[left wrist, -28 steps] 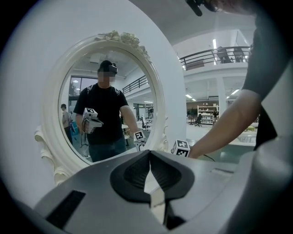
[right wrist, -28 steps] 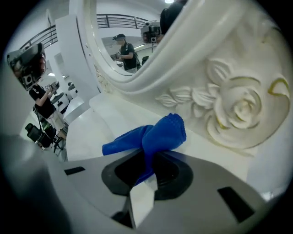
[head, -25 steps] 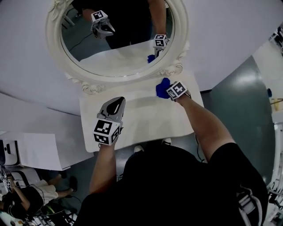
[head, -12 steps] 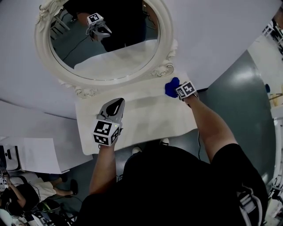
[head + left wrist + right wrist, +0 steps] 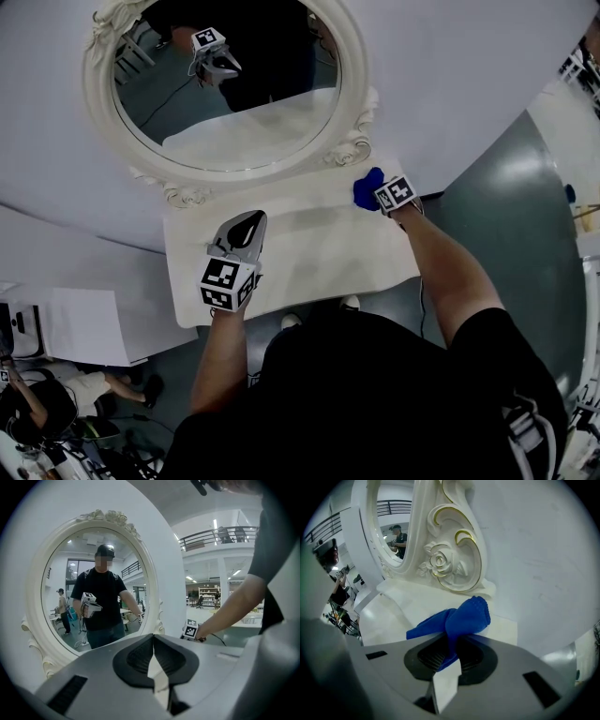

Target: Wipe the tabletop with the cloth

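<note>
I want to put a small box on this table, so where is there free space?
The tabletop is bare in the middle and at the front right, between the left gripper and the cloth. The back right corner is crowded: the right gripper holds the cloth beside the mirror.

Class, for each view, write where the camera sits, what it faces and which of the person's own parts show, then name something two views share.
Head view: on the head, faces steeply down at the tabletop; both arms, left gripper and right gripper show.
Left gripper view: rides that gripper, faces the mirror; shut, empty jaws and right forearm show.
Right gripper view: rides that gripper, faces the mirror's base; jaws pinch the cloth.
Head and right gripper views share the cloth.
</note>
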The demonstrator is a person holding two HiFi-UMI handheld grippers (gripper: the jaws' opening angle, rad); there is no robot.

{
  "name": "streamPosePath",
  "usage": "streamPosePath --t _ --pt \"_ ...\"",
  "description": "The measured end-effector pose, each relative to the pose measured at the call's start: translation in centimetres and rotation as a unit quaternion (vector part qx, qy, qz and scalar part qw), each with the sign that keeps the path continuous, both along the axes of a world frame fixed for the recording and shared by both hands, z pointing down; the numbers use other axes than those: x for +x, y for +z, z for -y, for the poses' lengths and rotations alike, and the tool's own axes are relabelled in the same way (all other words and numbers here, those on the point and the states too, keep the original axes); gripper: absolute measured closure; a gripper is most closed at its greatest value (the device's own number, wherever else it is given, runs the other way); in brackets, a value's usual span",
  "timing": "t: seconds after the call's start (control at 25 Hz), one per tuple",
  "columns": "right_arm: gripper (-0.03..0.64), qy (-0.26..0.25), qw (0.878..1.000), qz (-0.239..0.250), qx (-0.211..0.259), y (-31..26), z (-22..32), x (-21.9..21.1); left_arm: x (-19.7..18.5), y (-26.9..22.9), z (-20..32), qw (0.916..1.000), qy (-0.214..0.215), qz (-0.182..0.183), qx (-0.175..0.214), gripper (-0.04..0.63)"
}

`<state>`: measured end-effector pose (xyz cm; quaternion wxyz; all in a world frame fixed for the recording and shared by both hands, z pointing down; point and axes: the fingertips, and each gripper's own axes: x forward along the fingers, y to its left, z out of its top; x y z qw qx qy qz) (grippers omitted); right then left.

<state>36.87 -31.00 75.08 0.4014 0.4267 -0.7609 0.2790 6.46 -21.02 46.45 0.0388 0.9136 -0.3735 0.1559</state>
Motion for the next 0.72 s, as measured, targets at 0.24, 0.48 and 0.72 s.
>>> streamPosePath --t 0.24,0.48,0.72 --pt "0.569 -0.016 0.999 0.018 0.029 -2.6 -0.6 -2.2 -1.1 -0.3 -0.2 1.0 -0.003 -0.002 0.004 0.583" --pt "0.569 -0.033 0.994 0.049 0.09 -7.2 -1.5 -5.4 -1.4 -0.9 -0.3 0.9999 0.008 -0.003 0.012 0.583" --pt "0.569 -0.037 0.983 0.085 0.156 -13.2 -3.2 -8.9 -2.0 -1.5 -0.4 0.9997 0.019 -0.005 0.018 0.583"
